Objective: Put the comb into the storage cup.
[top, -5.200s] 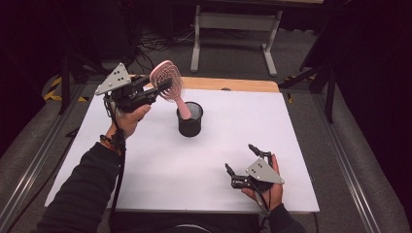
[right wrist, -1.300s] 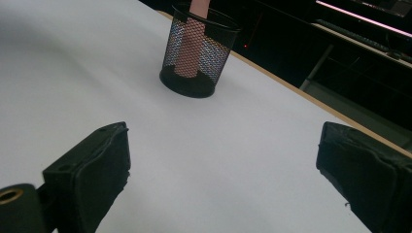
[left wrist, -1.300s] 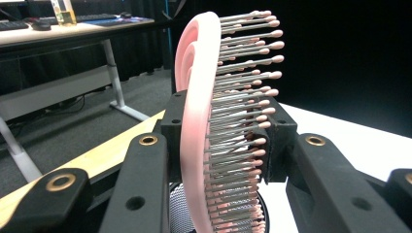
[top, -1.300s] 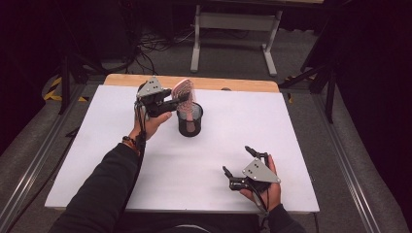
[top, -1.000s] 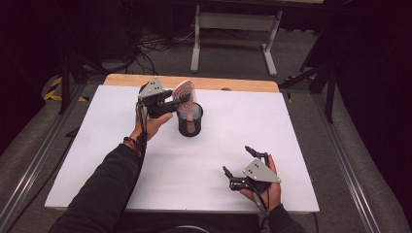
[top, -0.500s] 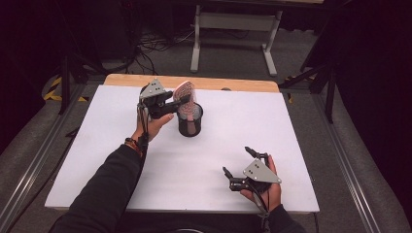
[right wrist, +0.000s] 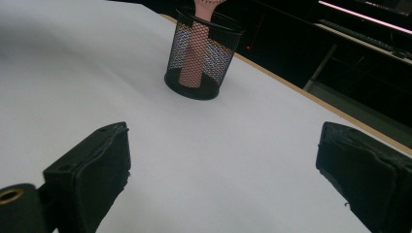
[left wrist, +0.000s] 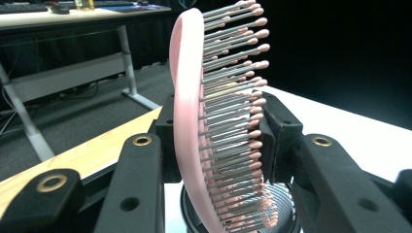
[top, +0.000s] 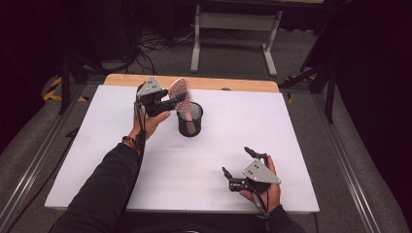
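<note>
You are setting the pink hairbrush (top: 180,92) into the black mesh cup (top: 190,119) near the far edge of the white worktop (top: 97,145); its handle already stands inside, upright. Your left tool (top: 180,98) is clamped on the brush head, pale-tipped bristles facing one jaw. Next, I judge, loosen that grip and lift clear without tipping the cup. Your right tool (top: 238,162) rests spread wide and empty, well apart.

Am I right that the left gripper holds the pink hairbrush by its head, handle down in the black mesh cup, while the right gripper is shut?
Not quite: the right gripper is open, its fingers wide apart in the right gripper view. The left gripper does hold the pink hairbrush, handle in the black mesh cup.
</note>
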`<state>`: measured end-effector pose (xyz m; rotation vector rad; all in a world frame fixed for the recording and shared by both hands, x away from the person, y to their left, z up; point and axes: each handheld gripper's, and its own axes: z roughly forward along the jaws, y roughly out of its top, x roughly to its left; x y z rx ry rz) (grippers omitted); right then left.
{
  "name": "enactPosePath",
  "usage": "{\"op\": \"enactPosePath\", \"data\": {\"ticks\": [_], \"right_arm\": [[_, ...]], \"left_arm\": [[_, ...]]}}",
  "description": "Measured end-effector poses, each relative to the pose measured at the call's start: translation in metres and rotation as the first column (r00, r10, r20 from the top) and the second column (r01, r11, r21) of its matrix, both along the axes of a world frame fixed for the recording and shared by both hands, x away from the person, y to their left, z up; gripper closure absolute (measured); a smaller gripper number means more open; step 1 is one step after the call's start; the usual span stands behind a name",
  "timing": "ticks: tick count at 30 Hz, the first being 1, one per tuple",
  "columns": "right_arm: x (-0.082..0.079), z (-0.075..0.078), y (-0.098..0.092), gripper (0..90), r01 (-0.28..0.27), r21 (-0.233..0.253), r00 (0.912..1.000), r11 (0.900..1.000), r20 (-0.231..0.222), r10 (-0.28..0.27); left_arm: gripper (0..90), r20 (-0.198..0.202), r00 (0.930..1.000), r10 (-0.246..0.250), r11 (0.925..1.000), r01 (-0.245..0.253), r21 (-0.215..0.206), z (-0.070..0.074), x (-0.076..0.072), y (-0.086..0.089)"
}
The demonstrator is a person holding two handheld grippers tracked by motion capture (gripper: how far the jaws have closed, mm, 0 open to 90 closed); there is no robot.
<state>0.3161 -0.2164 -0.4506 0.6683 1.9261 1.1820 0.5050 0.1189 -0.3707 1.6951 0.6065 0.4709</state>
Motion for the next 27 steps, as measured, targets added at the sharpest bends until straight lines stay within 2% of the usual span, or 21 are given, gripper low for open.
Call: {"op": "enactPosePath", "data": {"ticks": [7,14,27], "right_arm": [[0.000,0.000,0.000,6.3,0.001,-0.003,1.0000,1.000,0.001,-0.001],[0.001,0.001,0.000,6.5,0.005,-0.001,1.0000,1.000,0.005,-0.005],[0.002,0.000,0.000,6.7,0.014,-0.004,0.9999,1.000,0.010,-0.014]], "left_arm": [[58.4,-0.011,0.9995,0.029,0.9996,-0.029,0.006,-0.002,0.004,0.005],[56.6,-0.003,0.9989,0.047,0.9983,-0.047,0.034,-0.001,0.005,0.007],[55.6,-0.025,0.9974,0.067,0.9977,-0.067,0.013,-0.005,0.010,0.016]]}}
